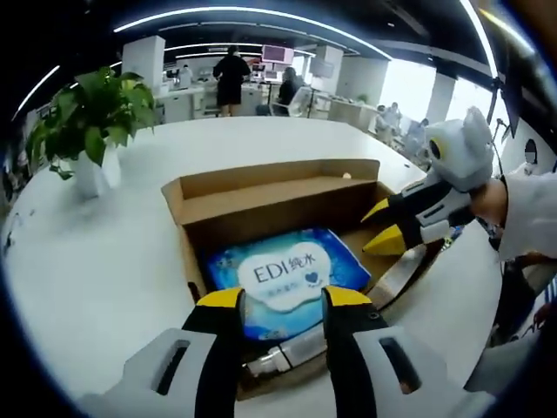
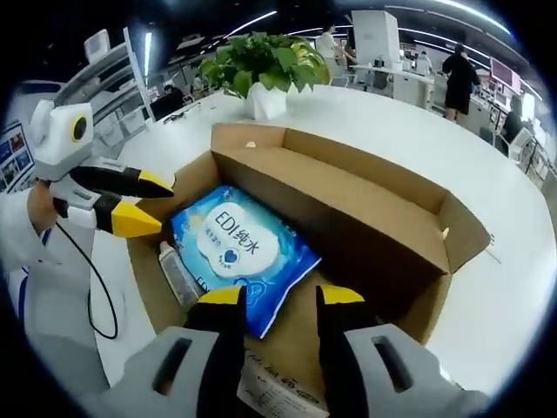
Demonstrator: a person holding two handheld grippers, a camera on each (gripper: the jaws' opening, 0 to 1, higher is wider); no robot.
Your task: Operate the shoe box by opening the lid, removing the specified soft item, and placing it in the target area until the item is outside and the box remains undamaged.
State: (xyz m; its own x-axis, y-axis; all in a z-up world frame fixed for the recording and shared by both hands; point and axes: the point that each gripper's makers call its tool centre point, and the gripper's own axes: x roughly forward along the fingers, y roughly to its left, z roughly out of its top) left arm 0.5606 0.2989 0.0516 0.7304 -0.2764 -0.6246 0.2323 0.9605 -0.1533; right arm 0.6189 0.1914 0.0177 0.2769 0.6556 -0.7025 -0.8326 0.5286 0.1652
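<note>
An open cardboard shoe box (image 1: 261, 205) (image 2: 365, 218) lies on a white table, its lid flap standing up along the far side. Inside lies a soft blue-and-white wipes pack (image 1: 287, 274) (image 2: 239, 248) marked "EDI". My left gripper (image 1: 283, 300) hovers open over the near edge of the box, just above the pack, holding nothing; in the right gripper view it (image 2: 150, 205) reaches in from the left over the box's edge. My right gripper (image 2: 280, 298) is open above the box's near corner and, in the left gripper view, comes (image 1: 381, 228) in from the right over the box's side wall.
A small silvery bottle (image 1: 291, 348) (image 2: 177, 272) lies in the box beside the pack. A potted green plant (image 1: 91, 131) (image 2: 261, 61) stands on the white table (image 1: 96, 261) (image 2: 487, 165) beyond the box. People stand at desks far behind. A sleeve (image 1: 535, 213) shows at the right.
</note>
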